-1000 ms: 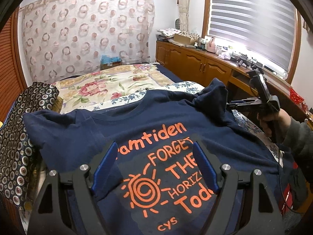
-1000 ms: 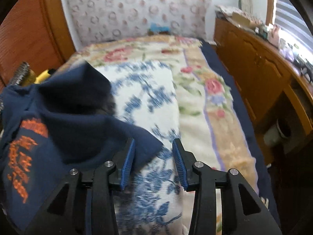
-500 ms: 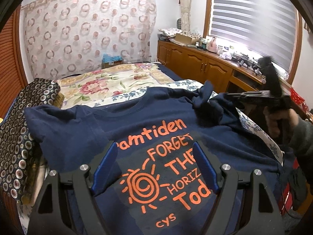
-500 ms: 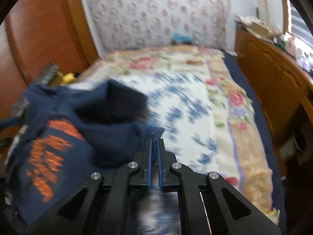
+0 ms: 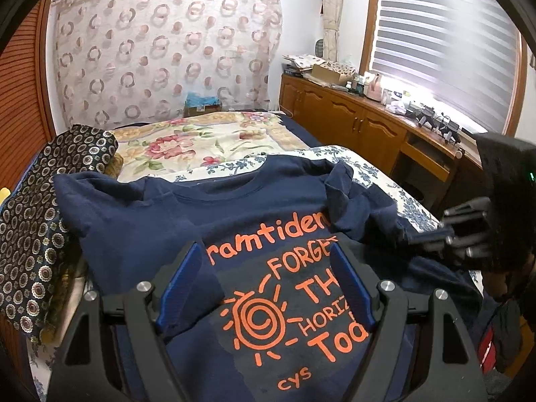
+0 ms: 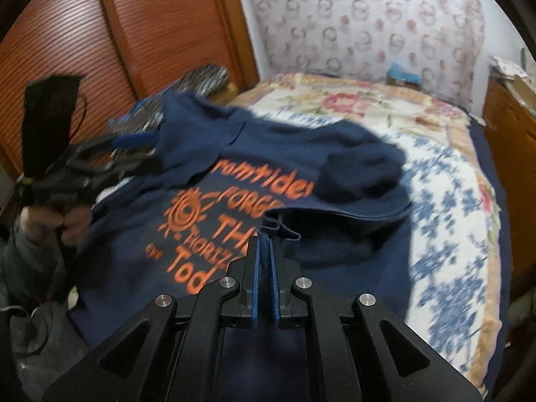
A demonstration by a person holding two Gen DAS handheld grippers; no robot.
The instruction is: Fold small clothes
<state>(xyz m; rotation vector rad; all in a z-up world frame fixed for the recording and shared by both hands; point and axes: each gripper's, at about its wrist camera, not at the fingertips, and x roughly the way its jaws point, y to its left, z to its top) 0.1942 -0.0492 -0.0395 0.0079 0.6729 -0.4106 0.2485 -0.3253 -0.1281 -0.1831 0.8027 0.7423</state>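
The left hand-held gripper [image 5: 268,288] hangs over the lower chest of the navy T-shirt [image 5: 160,231], its blue pads spread wide with the orange sun print between them and nothing gripped. The shirt lies print-up on the bed [image 5: 201,140]. Its long axis runs from the hem, nearest this gripper, to the collar at the far end, pointing toward the curtained wall [image 5: 160,50]. The lettering reads upright from the hem end.

On the shirt's right side, the right hand-held gripper [image 6: 264,234] has its pads pressed together on the edge of the sleeve [image 6: 361,181]. It holds that sleeve doubled inward over the shirt's chest, so a dark fold covers the ends of the words. The right wrist view is smeared by motion.

The shirt's other sleeve lies spread flat against a dark patterned cloth [image 5: 37,234] heaped at the bed's edge. Beyond the collar lie a blue-flowered blanket [image 5: 385,184] and then a rose-printed quilt [image 5: 187,144]. To the shirt's right, past the bed, a wooden cabinet [image 5: 351,124] stands under the window blinds [image 5: 442,43].
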